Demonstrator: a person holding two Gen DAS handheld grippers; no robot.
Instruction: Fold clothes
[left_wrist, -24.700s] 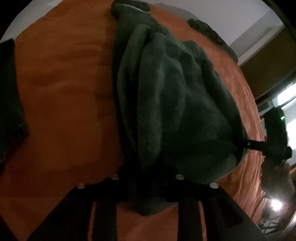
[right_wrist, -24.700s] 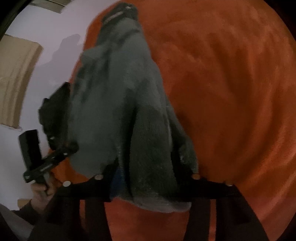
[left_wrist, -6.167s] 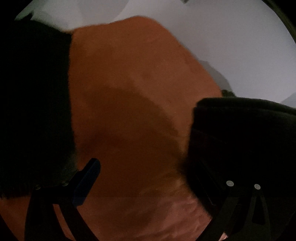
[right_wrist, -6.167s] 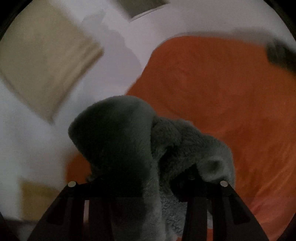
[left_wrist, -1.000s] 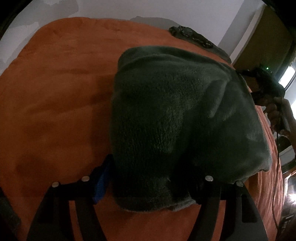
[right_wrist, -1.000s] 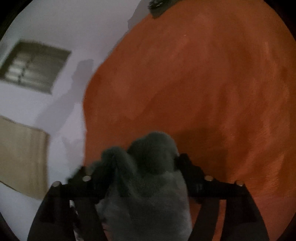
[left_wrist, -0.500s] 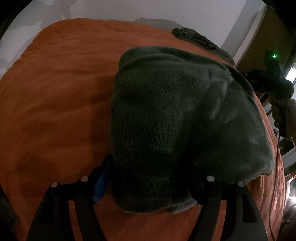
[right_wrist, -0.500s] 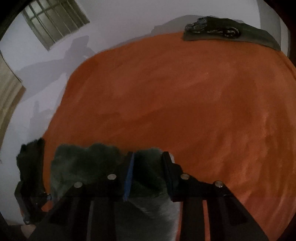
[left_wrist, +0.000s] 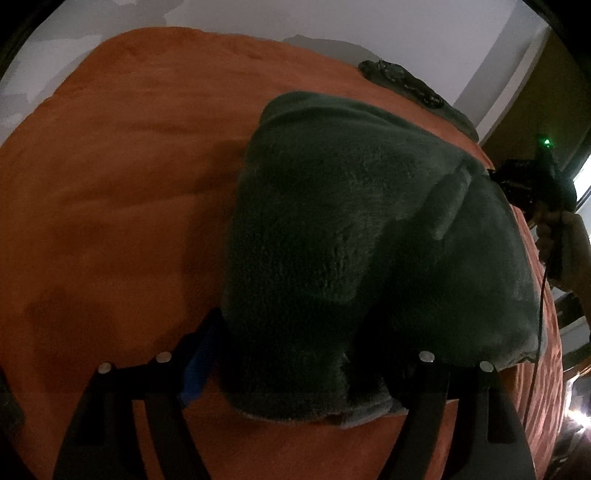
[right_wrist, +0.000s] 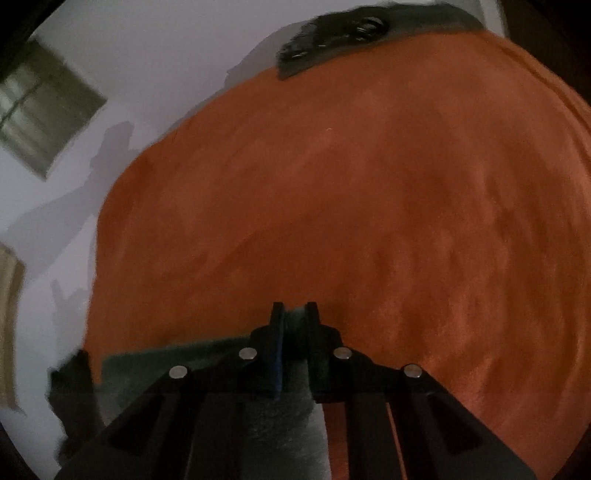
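Observation:
A dark green fleece garment (left_wrist: 369, 236) lies folded in a thick bundle on the orange blanket (left_wrist: 129, 184). My left gripper (left_wrist: 295, 365) is shut on the garment's near edge, its fingers spread around the thick folds. My right gripper (right_wrist: 294, 314) is shut on another edge of the same garment (right_wrist: 280, 413), which hangs below its fingers. In the left wrist view the right gripper (left_wrist: 532, 181) is at the garment's far right side, held by a hand.
A dark patterned cloth (left_wrist: 402, 83) lies at the far edge of the bed; it also shows in the right wrist view (right_wrist: 343, 33). A white wall (right_wrist: 166, 74) with a window (right_wrist: 40, 110) stands behind. Orange blanket (right_wrist: 369, 203) stretches ahead of the right gripper.
My right gripper has closed tighter on the fleece edge and tilted, with less fabric showing above its fingers. My left gripper keeps its hold; the bundle has barely moved.

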